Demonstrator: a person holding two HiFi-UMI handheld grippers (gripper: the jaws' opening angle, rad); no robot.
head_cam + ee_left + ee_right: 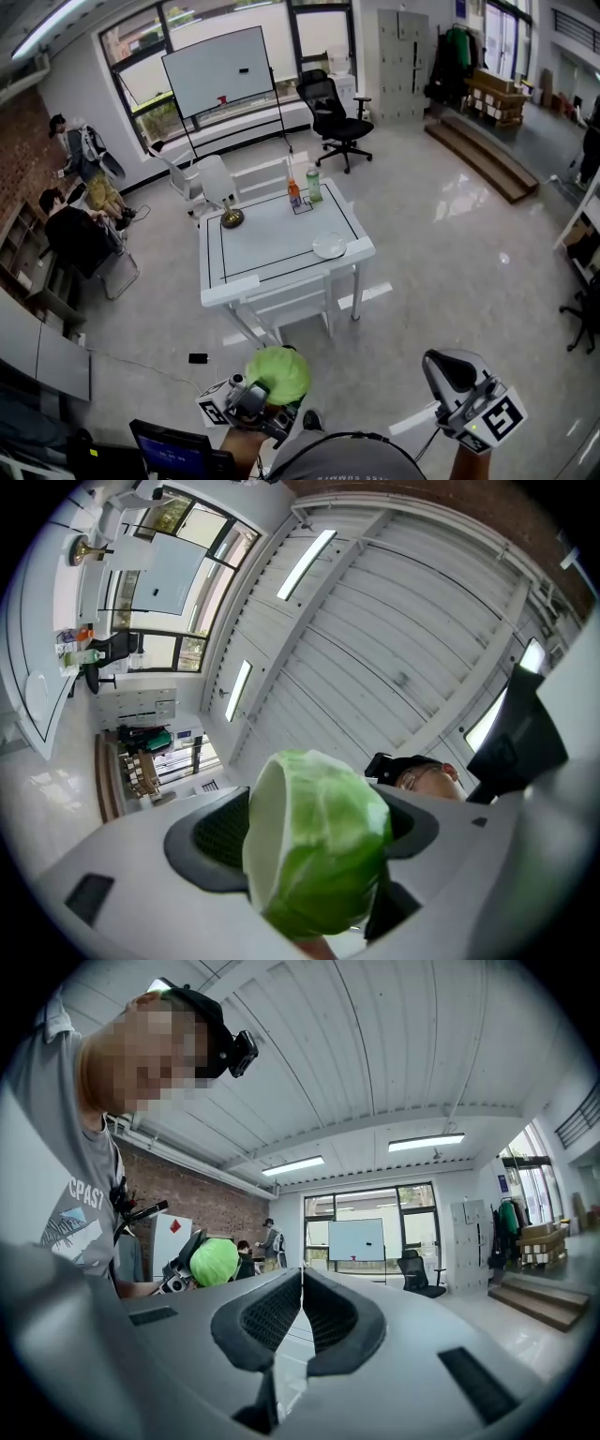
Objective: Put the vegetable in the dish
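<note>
A round green cabbage [278, 373] sits between the jaws of my left gripper [267, 392], low in the head view near my body. In the left gripper view the cabbage [319, 855] fills the gap between both pads, which press on it while the gripper points up at the ceiling. My right gripper [444, 364] is held up at the lower right, its jaws [302, 1283] shut together with nothing between them. The white dish [329, 246] lies near the front right corner of the white table [272, 258], well ahead of both grippers.
Two bottles [303, 189] stand at the table's far edge and a brass-coloured object [232, 218] at its far left corner. White chairs [291, 305] flank the table. An office chair [335, 120], a whiteboard [217, 70] and seated people [75, 234] are beyond.
</note>
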